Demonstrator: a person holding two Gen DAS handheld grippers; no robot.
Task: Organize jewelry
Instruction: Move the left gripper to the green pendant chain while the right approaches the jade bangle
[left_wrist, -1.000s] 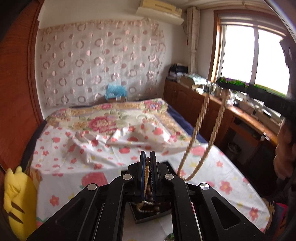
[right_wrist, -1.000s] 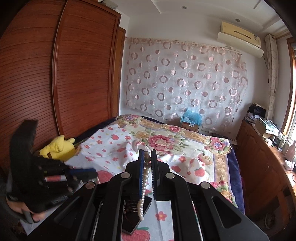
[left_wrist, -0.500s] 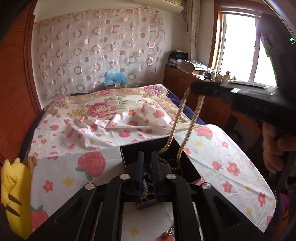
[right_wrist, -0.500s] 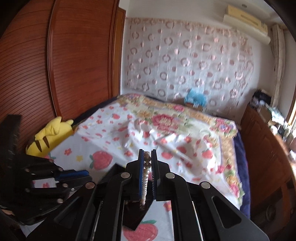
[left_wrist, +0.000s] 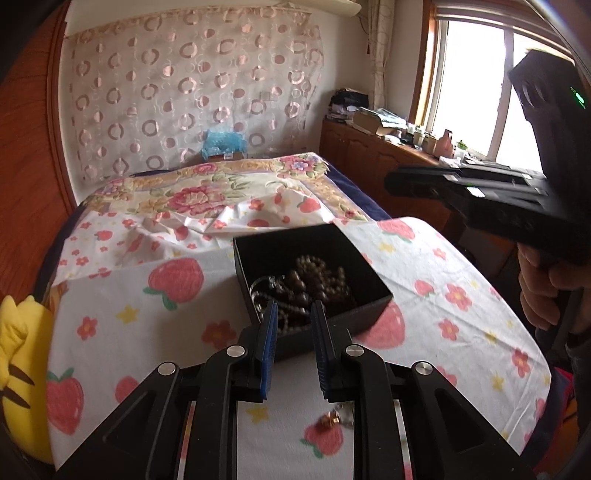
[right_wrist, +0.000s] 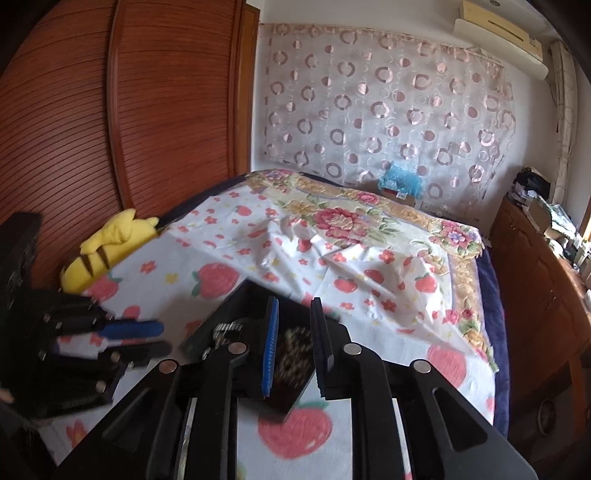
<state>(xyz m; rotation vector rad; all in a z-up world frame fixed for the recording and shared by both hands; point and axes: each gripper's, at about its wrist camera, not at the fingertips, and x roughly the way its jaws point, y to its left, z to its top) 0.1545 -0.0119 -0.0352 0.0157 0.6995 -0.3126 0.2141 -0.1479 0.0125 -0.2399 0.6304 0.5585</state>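
Hovering spread over black box (left_wrist: 364, 275) of beads (left_wrist: 314, 282), left gripper (left_wrist: 293, 314), right gripper (right_wrist: 293, 308) likewise, yellow plush (right_wrist: 107, 251) nearby.

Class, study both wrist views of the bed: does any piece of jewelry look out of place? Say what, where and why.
Yes. A small copper-coloured trinket lies loose on the strawberry-print sheet, just under the left gripper, outside the black square box where the dark bead strands are piled. What exactly it is cannot be told.

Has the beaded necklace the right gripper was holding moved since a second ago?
Yes. It hung clamped above the black box; now the right gripper is open, and the beads lie inside the box.
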